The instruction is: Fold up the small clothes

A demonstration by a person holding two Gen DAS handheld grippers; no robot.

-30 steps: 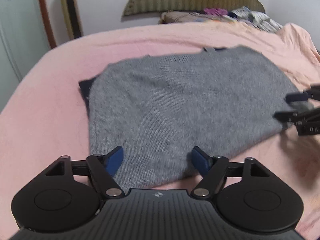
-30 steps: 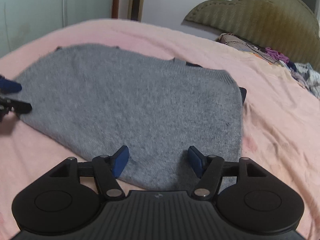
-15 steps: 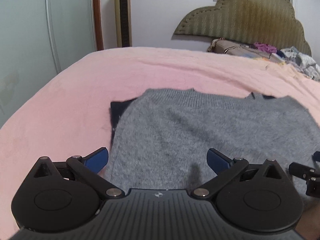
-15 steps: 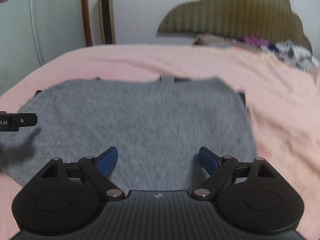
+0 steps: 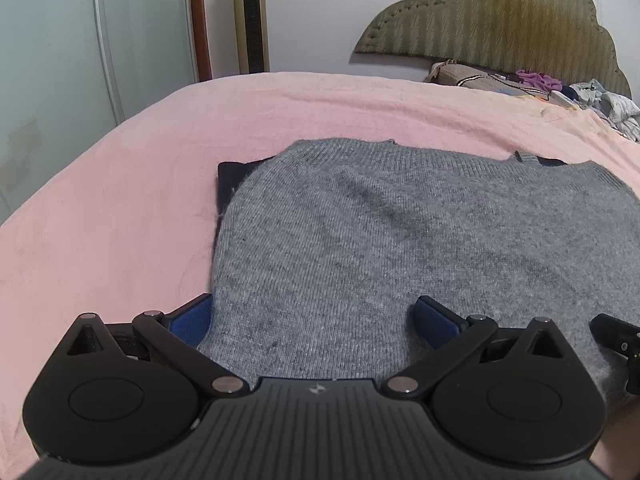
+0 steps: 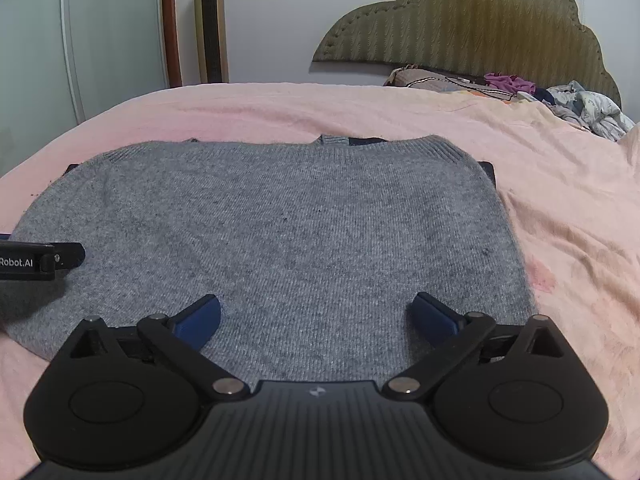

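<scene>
Both grippers released over the grey sweater [image 6: 272, 232]!
Left gripper [image 5: 314, 320] and right gripper [image 6: 318, 316], jaws just spread wide; only the right view shows the sweater's right edge.

Bed [image 5: 120, 200], covered edge to edge in a pink sheet [image 6: 560, 200], lightly creased on the side right of the right claw, with a faint darker pink blotch [image 6: 542, 276] just beyond that claw's right finger.

Grey knit sweater [image 6: 280, 220] lies flat on the sheet, folded, directly ahead of both claws; its near hem runs under them. Dark navy fabric [image 5: 232, 180] pokes out from under the sweater's far left corner, ahead-left of the left claw, and at the far edge.

Far ahead-right, at the padded headboard [image 6: 460, 28]: a brown pillow [image 6: 424, 78] and a heap of loose clothes [image 6: 580, 104], purple and pale printed pieces.
</scene>
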